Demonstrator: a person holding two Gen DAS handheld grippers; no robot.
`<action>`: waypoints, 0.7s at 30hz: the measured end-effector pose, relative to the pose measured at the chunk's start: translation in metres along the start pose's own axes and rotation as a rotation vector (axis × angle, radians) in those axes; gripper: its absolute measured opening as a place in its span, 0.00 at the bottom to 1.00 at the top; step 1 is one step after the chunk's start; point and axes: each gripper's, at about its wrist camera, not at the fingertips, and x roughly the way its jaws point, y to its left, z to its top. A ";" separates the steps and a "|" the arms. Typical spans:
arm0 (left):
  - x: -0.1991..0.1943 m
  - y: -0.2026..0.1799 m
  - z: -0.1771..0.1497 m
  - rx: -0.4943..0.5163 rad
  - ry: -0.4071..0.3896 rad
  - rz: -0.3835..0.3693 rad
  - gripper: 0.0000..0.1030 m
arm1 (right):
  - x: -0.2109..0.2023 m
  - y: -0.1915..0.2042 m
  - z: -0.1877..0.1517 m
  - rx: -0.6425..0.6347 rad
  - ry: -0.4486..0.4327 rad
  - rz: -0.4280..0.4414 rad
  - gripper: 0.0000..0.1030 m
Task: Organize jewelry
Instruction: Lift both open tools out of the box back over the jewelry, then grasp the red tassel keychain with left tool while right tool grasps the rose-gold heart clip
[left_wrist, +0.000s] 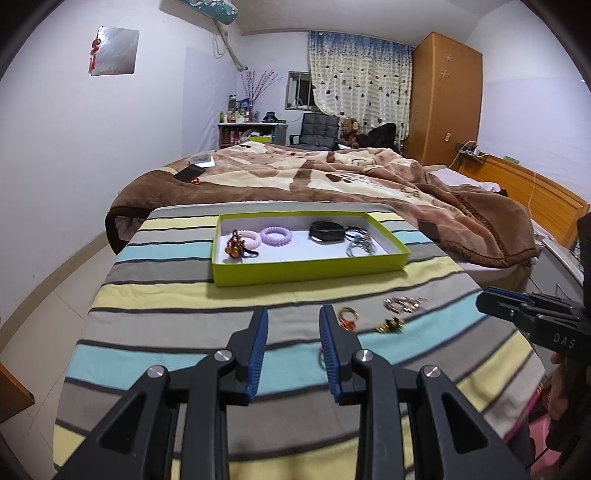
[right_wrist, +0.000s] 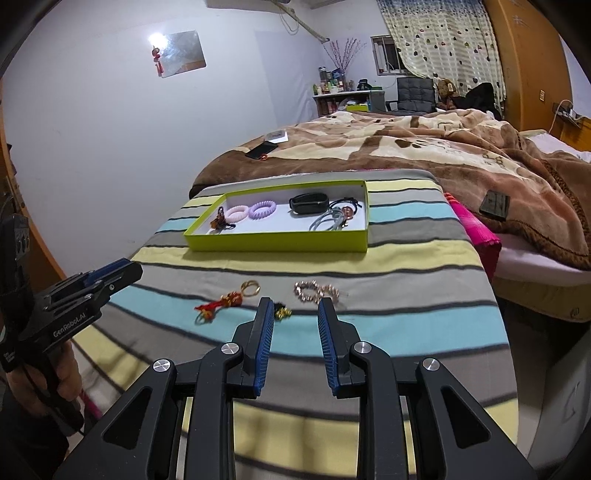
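A lime green tray (left_wrist: 310, 271) (right_wrist: 277, 243) on the striped cloth holds a pink coil tie (right_wrist: 236, 213), a purple coil tie (left_wrist: 276, 235) (right_wrist: 262, 209), a black band (left_wrist: 327, 230) (right_wrist: 308, 202), several thin hair ties (right_wrist: 332, 218) and an amber charm (left_wrist: 236, 246). On the cloth in front lie a red tassel with a gold ring (right_wrist: 229, 300) (left_wrist: 348, 318), a small gold and black piece (left_wrist: 390, 325) (right_wrist: 281, 313) and a rose-gold chain bracelet (right_wrist: 317, 291) (left_wrist: 404, 303). My left gripper (left_wrist: 293, 317) is open and empty, left of the tassel. My right gripper (right_wrist: 295, 308) is open and empty, just short of the bracelet.
The striped cloth (right_wrist: 406, 266) covers a small table against a bed with a brown blanket (left_wrist: 332, 177). A phone (left_wrist: 189, 172) and a box lie on the bed. A pink cloth (right_wrist: 476, 229) shows at the table's right. A dark device (right_wrist: 495, 205) lies on the blanket.
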 end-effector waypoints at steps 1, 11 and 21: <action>-0.003 -0.001 -0.002 0.002 -0.002 -0.001 0.29 | -0.003 0.000 -0.002 0.002 -0.001 0.002 0.25; -0.013 -0.015 -0.015 0.030 0.001 -0.020 0.29 | -0.015 0.000 -0.016 0.005 -0.001 0.006 0.32; 0.002 -0.021 -0.020 0.062 0.036 -0.035 0.29 | -0.011 -0.005 -0.016 0.001 0.008 -0.001 0.33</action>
